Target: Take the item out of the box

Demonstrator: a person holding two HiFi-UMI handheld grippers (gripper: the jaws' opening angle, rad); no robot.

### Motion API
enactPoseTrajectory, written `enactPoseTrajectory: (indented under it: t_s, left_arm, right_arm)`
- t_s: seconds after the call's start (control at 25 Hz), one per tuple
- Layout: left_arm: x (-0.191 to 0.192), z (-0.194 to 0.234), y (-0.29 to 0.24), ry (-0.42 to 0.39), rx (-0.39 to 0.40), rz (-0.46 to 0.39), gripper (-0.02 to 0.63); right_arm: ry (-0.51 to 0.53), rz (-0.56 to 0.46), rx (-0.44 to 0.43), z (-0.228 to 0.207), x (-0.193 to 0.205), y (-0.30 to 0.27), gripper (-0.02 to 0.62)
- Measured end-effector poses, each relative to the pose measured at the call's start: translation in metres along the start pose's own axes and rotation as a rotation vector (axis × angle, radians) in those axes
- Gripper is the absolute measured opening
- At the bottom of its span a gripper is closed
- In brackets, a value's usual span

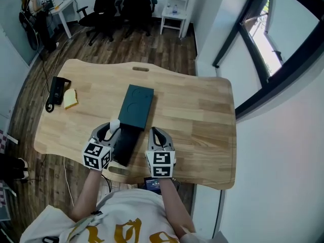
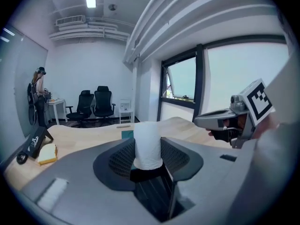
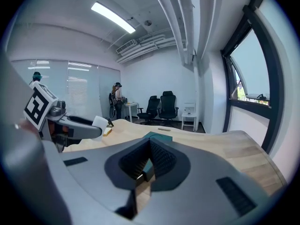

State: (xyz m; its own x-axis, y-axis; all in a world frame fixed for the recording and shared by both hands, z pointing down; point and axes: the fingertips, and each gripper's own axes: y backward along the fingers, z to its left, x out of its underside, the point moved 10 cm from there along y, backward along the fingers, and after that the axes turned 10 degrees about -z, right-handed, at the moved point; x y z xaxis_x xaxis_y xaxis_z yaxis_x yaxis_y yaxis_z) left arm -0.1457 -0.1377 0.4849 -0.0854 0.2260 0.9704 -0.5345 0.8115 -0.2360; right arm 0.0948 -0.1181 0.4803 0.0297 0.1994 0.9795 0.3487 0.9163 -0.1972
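A dark teal box (image 1: 136, 105) lies in the middle of the wooden table (image 1: 197, 120). Its black inner tray (image 1: 124, 145) is slid out toward me. My left gripper (image 1: 112, 128) hovers over the tray's left side, shut on a small white cylinder-shaped item (image 1: 114, 124). In the left gripper view the white item (image 2: 147, 144) stands upright between the jaws, above the tray (image 2: 152, 191). My right gripper (image 1: 155, 132) sits just right of the tray with its jaws closed on nothing. The right gripper view shows the teal box (image 3: 154, 136) ahead and the left gripper (image 3: 75, 124) with the item (image 3: 99, 122).
A black device (image 1: 56, 91) and a yellow sponge-like piece (image 1: 70, 98) lie at the table's left end. A slot handle (image 1: 140, 69) is cut near the far edge. Office chairs (image 1: 109, 6) and a white side table (image 1: 174, 14) stand beyond; a window wall is to the right.
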Motion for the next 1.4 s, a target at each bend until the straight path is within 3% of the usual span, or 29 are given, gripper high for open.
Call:
enactPoseTrajectory:
  t_s: [0.2, 0.48, 1.4]
  left_arm:
    - [-0.009, 0.001, 0.01, 0.0, -0.006, -0.105, 0.163]
    - [-0.016, 0.005, 0.02, 0.033, -0.001, -0.172, 0.163]
    - [-0.006, 0.022, 0.03, 0.038, -0.024, -0.147, 0.163]
  right_arm:
    - [0.018, -0.035, -0.049, 0.01, -0.008, -0.006, 0.005]
    - [0.021, -0.065, -0.077, 0.014, -0.011, -0.005, 0.005]
    - [0.05, -0.021, -0.046, 0.022, -0.007, -0.006, 0.005]
